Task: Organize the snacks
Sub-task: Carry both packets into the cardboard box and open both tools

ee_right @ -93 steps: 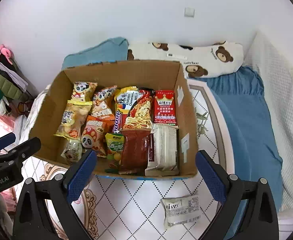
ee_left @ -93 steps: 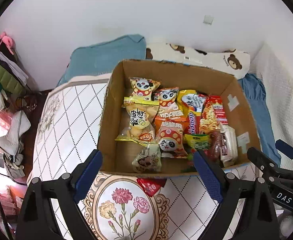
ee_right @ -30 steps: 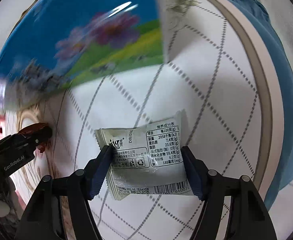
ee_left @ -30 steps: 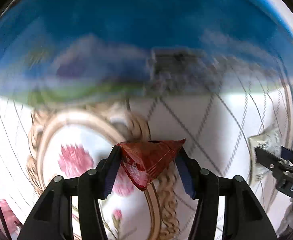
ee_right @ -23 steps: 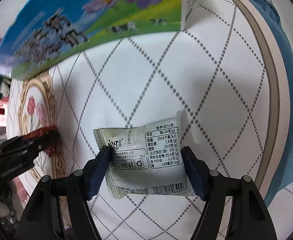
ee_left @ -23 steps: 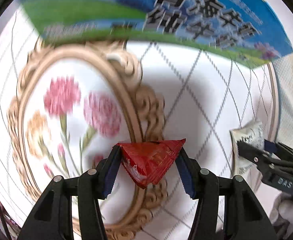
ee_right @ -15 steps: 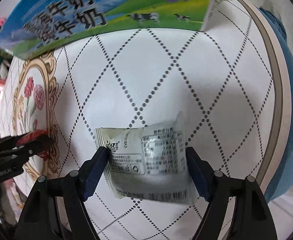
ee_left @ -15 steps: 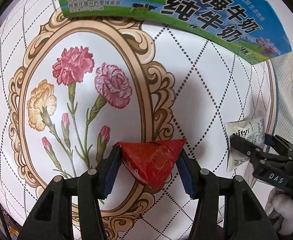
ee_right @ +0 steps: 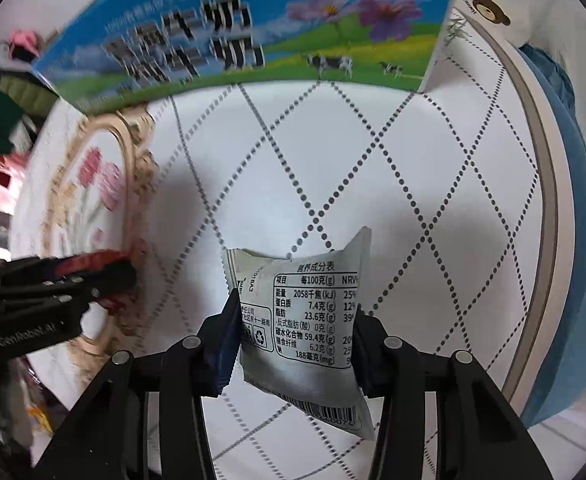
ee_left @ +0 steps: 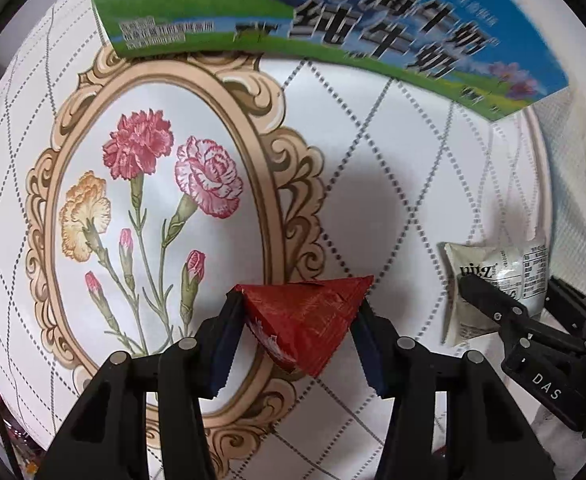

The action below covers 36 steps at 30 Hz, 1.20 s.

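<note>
Left tool (ee_left: 299,320): I hold the red packet (ee_left: 307,322) clamped between both pads. Its flat edge faces the top of the frame and its point faces the camera. The left log figure is falling slightly, so the jaws are closing a little further on it.

Right tool (ee_right: 295,322): I hold the white packet (ee_right: 299,320) gripped across its width, jaws fully pressed in. Its long axis runs from frame bottom to frame top, label side toward the camera. In the left view this packet (ee_left: 493,280) appears at the right edge, pinched in the right tool (ee_left: 505,302).

Both packets hang clear above the bed cover (ee_right: 373,168); neither appears to touch it.

The box (ee_left: 333,12) shows only its printed outer wall across the top of both frames. Its opening is not visible.

Key relation: the box lies toward the top of the frame from both tools. In my judgement, each packet must travel that way and rise over the wall before release. Neither hand looks clearly nearer.
</note>
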Tool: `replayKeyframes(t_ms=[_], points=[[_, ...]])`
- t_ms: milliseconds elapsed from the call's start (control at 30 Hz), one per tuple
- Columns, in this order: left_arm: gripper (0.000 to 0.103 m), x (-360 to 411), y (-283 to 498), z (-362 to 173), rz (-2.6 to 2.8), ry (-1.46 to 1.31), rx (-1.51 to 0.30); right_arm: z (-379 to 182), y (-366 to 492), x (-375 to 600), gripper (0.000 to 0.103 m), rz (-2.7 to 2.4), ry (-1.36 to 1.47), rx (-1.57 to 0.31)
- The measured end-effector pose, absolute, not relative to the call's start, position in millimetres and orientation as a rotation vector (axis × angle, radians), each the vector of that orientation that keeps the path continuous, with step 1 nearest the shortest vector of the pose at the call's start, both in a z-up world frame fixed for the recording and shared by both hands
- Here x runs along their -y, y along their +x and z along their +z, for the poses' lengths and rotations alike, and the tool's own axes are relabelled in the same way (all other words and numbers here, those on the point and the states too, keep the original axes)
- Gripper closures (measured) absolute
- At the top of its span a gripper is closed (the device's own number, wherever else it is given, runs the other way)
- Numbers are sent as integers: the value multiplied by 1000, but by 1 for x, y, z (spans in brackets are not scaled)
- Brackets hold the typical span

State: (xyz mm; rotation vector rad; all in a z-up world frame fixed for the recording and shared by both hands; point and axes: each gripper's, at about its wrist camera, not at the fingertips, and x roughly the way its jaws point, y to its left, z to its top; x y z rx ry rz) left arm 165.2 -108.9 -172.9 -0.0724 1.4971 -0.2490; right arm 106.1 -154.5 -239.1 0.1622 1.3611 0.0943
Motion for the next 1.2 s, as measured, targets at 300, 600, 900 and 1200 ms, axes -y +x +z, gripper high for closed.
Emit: replayKeyframes(t_ms=[300,600,900,1200], points=[[53,123,185,-68,-338,-171,-1322,-155,133,178,55,160,298,-1206],[53,113,265,-6,-295,-79,-1197,-55,214,210,55,179,318,-1008],[53,76,340,-44,-148,-33,-1292,-70,315,201,55,216,377,-1067],[23,66,359,-68,-82,-62,-1358,-132,377,183,1,195,448,-1190]])
